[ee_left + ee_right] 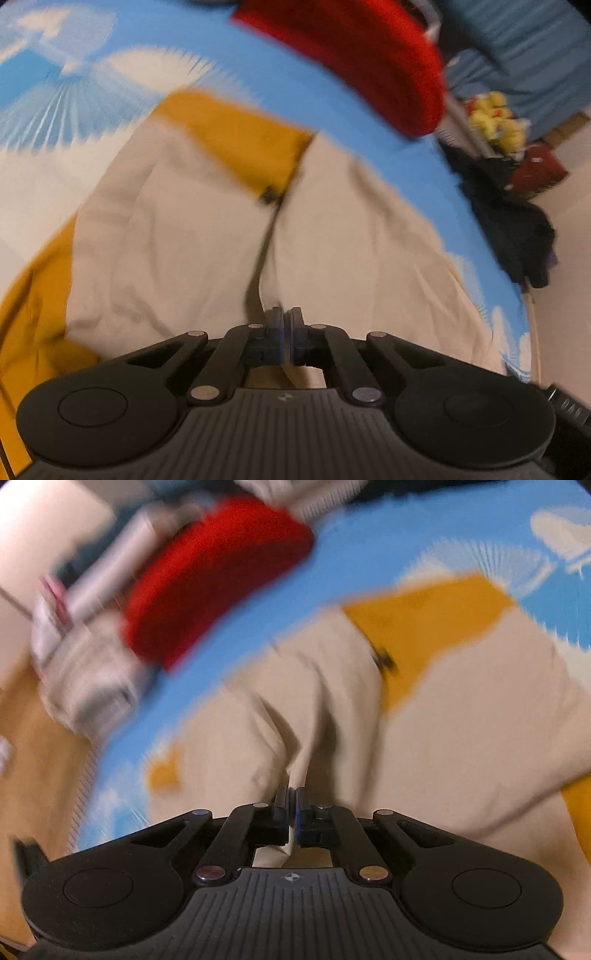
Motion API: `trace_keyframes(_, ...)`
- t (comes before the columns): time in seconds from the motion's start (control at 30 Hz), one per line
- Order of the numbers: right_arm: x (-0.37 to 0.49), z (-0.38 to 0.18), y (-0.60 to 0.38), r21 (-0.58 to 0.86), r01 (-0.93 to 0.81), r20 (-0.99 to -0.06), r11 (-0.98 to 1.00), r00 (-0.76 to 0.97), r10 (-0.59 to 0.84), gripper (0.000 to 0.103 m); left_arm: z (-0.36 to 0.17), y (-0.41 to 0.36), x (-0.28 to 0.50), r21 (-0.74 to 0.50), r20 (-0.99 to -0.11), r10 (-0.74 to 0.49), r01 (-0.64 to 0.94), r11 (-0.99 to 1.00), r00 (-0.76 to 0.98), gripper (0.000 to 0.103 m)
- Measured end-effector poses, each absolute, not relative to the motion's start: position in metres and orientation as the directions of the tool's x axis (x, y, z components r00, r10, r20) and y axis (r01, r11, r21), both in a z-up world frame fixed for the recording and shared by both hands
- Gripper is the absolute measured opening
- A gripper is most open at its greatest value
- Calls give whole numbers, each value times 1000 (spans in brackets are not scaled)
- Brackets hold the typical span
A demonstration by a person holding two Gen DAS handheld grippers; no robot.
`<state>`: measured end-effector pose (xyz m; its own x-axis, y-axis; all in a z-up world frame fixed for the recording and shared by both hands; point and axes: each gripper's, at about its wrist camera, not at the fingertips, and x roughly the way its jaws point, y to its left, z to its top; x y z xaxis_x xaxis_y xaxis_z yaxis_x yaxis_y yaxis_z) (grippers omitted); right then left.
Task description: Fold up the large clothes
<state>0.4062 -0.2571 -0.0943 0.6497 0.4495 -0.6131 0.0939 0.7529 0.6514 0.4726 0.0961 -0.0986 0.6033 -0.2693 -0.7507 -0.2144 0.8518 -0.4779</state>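
- Left wrist view: blue sheet with white cloud print covers the bed; it curves across the top and down the right side of the frame. Blurred throughout.
- Cream garment with mustard-yellow panels lies spread over the sheet's middle and takes up most of the view. One yellow panel reaches toward the sheet's far edge, another lies at the near left.
- Dark seam or fold line runs up the garment's middle to a small black tag at the corner of the yellow panel.
- Red cloth, thick and folded, sits at the sheet's far edge, apart from the garment.
- Beyond the sheet's right edge: dark clothes in a heap, with yellow soft toys behind them.
- Left gripper: fingers together, pinching a ridge of the cream cloth at the garment's near edge.
- Right wrist view: same garment, same sheet; the red cloth lies at the sheet's far-left edge.
- Pale, blurred objects lie off the sheet's left edge; I cannot tell what they are.
- Right gripper: fingers together, a thin strip of cream cloth clamped between the pads.
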Motion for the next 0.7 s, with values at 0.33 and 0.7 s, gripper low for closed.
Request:
trace_keyframes(0.33, 410, -129, -252, 466, 234, -819, 854, 480, 315, 2, -137, 102, 474, -355, -892, -208, -335, 873, 401, 6)
trace_keyframes(0.7, 415, -123, -267, 540, 306, -760, 784, 577, 298, 35, -128, 109, 472, -523, -789, -320, -301, 798, 523, 40)
